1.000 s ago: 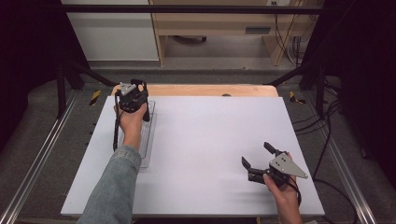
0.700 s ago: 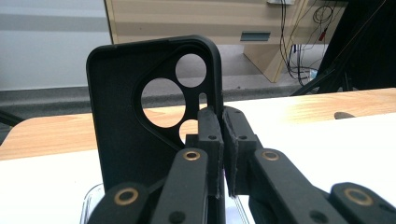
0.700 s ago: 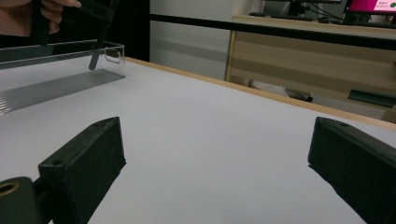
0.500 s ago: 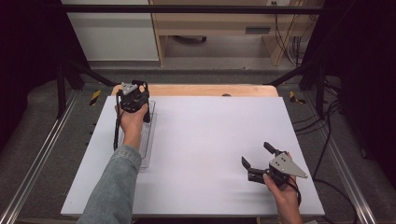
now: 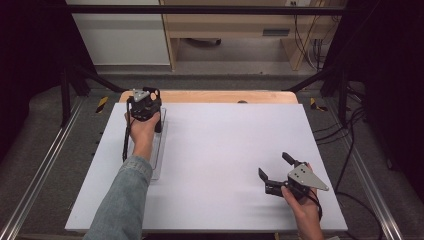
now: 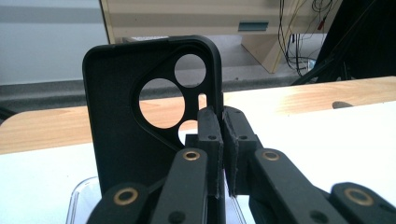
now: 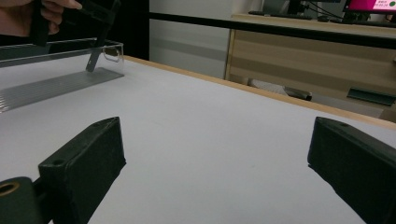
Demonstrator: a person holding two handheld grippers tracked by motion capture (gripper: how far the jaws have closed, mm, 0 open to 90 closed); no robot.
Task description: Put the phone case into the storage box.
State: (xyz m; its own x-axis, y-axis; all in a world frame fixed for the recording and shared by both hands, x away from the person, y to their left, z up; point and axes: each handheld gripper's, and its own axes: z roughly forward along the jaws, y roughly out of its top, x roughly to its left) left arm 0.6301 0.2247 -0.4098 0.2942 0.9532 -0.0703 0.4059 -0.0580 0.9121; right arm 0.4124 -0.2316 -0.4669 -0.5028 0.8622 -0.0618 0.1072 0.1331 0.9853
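Left gripper (image 5: 159, 118) at the far left of the white table (image 5: 225, 150), near the wooden back edge (image 5: 210, 96). Jaws pressed together on the right edge of a black phone case (image 6: 140, 121), just below its camera cut-outs. Case stands upright in the left gripper view, inner side facing the camera, large round hole and smaller round hole both see-through to the wood and table behind.

Under the case, a clear plastic tray (image 5: 159, 150) lies flat on the table, long side running toward the person. Its rounded rim (image 6: 81, 196) shows at the bottom left of the left gripper view. From the right gripper view the case (image 7: 100, 32) hangs tilted over the tray's far end (image 7: 60, 79), lower corner close to the ribbed floor of the tray; whether it touches is hard to tell at that distance.

Left hand (image 5: 142, 131) wraps the gripper body, denim sleeve (image 5: 120, 200) coming in from the bottom of the high view. Grey plate on top of the gripper, black cable trailing down beside the wrist.

Right gripper (image 5: 272, 167) well apart from all this, low at the near right of the table. Jaws spread wide, nothing between them, bare table surface seen through the gap in the right gripper view (image 7: 215, 163). Right hand (image 5: 302, 202) holds it from the table's near edge, jaws pointing toward the left
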